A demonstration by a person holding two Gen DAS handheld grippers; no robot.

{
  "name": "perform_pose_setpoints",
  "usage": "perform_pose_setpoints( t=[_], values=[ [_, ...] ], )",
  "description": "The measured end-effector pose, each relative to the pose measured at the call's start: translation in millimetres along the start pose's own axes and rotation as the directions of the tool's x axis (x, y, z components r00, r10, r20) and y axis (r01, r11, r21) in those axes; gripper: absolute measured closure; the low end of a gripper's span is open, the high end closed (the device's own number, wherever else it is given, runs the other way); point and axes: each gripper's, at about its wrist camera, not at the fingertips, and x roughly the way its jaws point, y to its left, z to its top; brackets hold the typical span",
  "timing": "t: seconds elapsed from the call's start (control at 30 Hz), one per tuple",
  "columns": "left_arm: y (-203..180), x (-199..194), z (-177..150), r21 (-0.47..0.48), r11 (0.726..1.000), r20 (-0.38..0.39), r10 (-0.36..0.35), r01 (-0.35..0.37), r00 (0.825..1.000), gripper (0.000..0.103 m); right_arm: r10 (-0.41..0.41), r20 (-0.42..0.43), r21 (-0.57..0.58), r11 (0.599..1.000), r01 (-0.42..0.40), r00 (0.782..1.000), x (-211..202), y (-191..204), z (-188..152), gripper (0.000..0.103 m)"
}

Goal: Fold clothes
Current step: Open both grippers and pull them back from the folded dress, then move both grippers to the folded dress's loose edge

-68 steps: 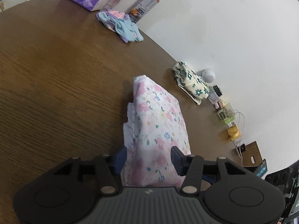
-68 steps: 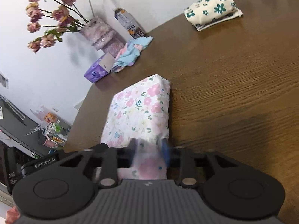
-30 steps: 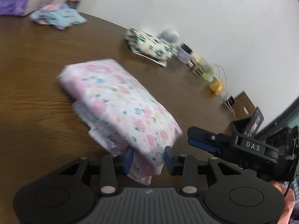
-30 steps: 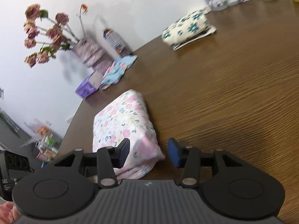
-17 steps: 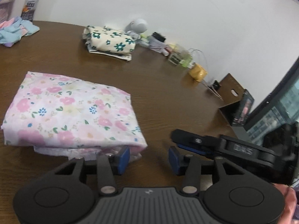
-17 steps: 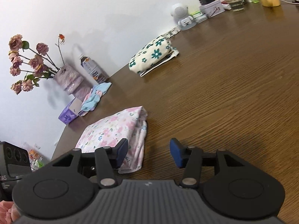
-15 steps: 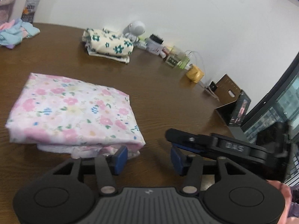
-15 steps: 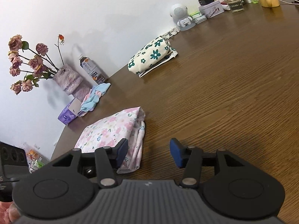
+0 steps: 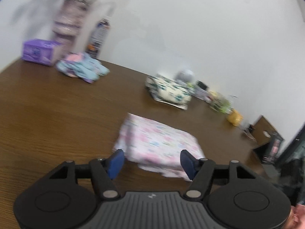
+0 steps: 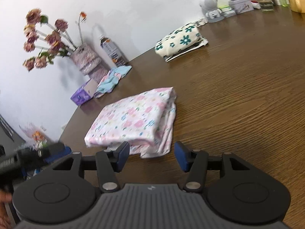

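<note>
Both grippers have let go of the pink floral garment (image 10: 133, 123), which a moment ago was still pinched at its near edge; it now lies as a compact folded bundle flat on the brown tabletop (image 10: 247, 99), just ahead of both tools. The left gripper (image 9: 152, 161) has drawn back and swung to a new angle, its jaws opening wide with nothing pressed between them; the bundle sits beyond the pads, untouched. The right gripper (image 10: 151, 155) is also parting its jaws, empty, the cloth's loose near corner just in front of them. I judge this garment finished: it matches the cream teal-flowered bundle (image 10: 181, 41) already folded farther back, so the crumpled pastel cloth (image 10: 112, 80) beside the purple tissue box (image 10: 83, 93) looks like the next piece

As for writing, the bottle (image 10: 112, 52) carries a printed label and the tissue box a logo, but neither is legible
</note>
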Motion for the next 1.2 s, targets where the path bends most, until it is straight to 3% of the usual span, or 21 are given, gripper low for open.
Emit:
perform_pose_setpoints(
  t=[0.2, 0.43, 0.73, 1.07, 1.2],
  values=[
    [12, 7, -5, 0.046, 0.999, -0.036, 0.017, -0.015, 0.999, 0.020, -0.032, -0.032, -0.136, 0.990, 0.027, 0.999, 6, 25, -11, 0.048],
    [9, 21, -19, 0.232, 0.971, -0.084, 0.085, -0.064, 0.993, 0.019, -0.104, -0.016, -0.288, 0.953, 0.095, 0.994, 14, 45, -19, 0.044],
    [0, 52, -26, 0.370, 0.929, -0.136, 0.058, -0.004, 0.989, 0.020, -0.081, -0.076, -0.318, 0.947, 0.052, 0.994, 34, 49, -22, 0.045],
    [-10, 77, -30, 0.447, 0.894, -0.166, 0.058, 0.023, 0.984, 0.020, -0.094, -0.054, -0.325, 0.943, 0.072, 0.994, 44, 43, -11, 0.046],
    [-25, 78, -34, 0.472, 0.880, -0.173, 0.028, 0.058, 0.984, 0.020, -0.101, -0.042, -0.314, 0.946, 0.083, 0.994, 46, 38, -6, 0.046]
  ],
)
